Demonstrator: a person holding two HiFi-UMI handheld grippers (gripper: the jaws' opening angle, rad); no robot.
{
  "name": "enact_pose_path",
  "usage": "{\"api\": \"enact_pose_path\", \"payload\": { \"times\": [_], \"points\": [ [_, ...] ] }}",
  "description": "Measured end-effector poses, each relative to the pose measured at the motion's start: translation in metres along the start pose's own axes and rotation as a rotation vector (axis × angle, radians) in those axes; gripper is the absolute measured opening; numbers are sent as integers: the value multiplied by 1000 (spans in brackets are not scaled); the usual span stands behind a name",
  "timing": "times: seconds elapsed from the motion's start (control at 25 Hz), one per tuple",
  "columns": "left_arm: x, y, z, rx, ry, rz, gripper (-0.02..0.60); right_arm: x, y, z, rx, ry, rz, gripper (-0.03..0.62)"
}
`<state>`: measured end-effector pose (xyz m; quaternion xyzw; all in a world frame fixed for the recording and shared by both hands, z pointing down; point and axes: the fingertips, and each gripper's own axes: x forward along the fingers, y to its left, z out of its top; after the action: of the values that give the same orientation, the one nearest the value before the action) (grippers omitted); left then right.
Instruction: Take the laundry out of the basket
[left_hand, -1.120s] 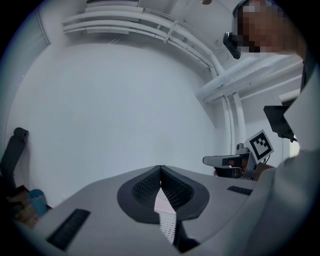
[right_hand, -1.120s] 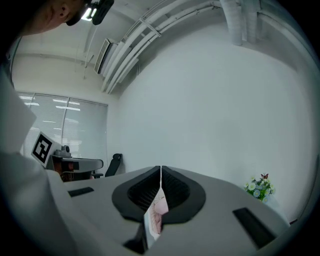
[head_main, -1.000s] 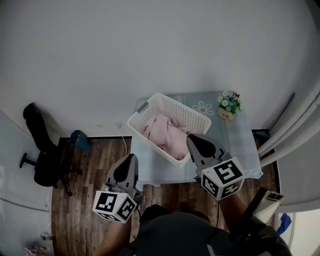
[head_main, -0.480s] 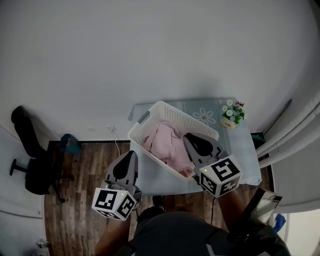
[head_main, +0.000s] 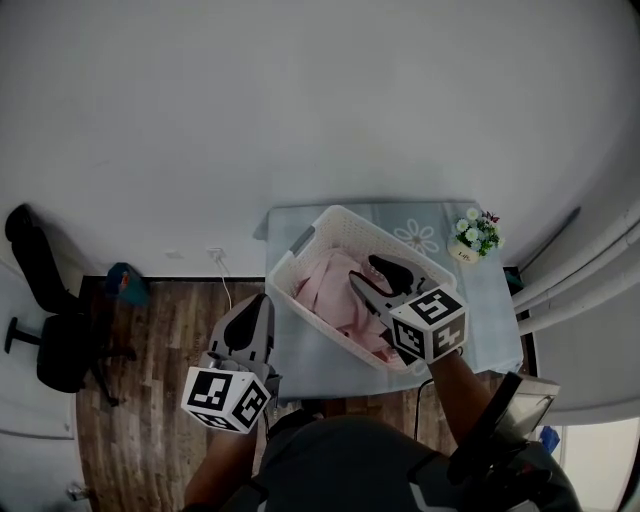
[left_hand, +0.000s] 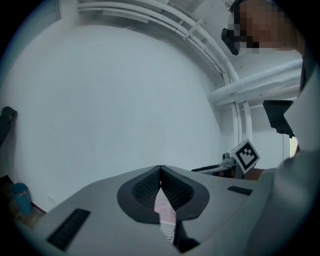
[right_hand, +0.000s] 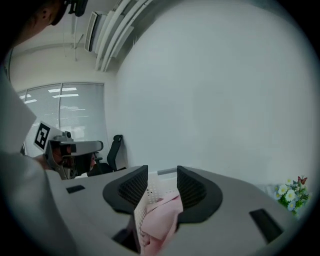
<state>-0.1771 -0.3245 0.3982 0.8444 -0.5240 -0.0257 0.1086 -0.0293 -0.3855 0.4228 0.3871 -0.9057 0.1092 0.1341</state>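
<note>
Head view: the pink laundry (head_main: 325, 292) lay wholly inside the white basket (head_main: 285, 270) on the worktop (head_main: 305, 355). Nothing had been lifted out, so the task looked barely begun, with the whole load left to take. The right tongs (head_main: 372, 280) hung over the basket above the cloth, and the left tongs (head_main: 258, 308) stood off the worktop's left edge.

Left gripper view: the left tongs (left_hand: 160, 172) were closed tip to tip and held nothing.

Right gripper view: the right tongs (right_hand: 162, 182) had just been opening and stood partly apart. Laundry (right_hand: 160, 217) and basket lattice (right_hand: 141, 212) showed between the jaws, but the pads pressed on neither.
</note>
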Motion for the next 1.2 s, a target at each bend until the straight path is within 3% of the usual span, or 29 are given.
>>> {"api": "enact_pose_path", "payload": {
  "times": [0.24, 0.6, 1.2],
  "points": [
    [11, 16, -6, 37, 17, -29, 9, 41, -7, -36, 22, 140, 57, 272],
    [27, 43, -14, 21, 35, -32, 9, 88, -18, -109, 21, 409, 115, 433],
    [59, 73, -46, 11, 123, -42, 9, 118, -45, -207, 13, 712, 96, 512]
  ]
}}
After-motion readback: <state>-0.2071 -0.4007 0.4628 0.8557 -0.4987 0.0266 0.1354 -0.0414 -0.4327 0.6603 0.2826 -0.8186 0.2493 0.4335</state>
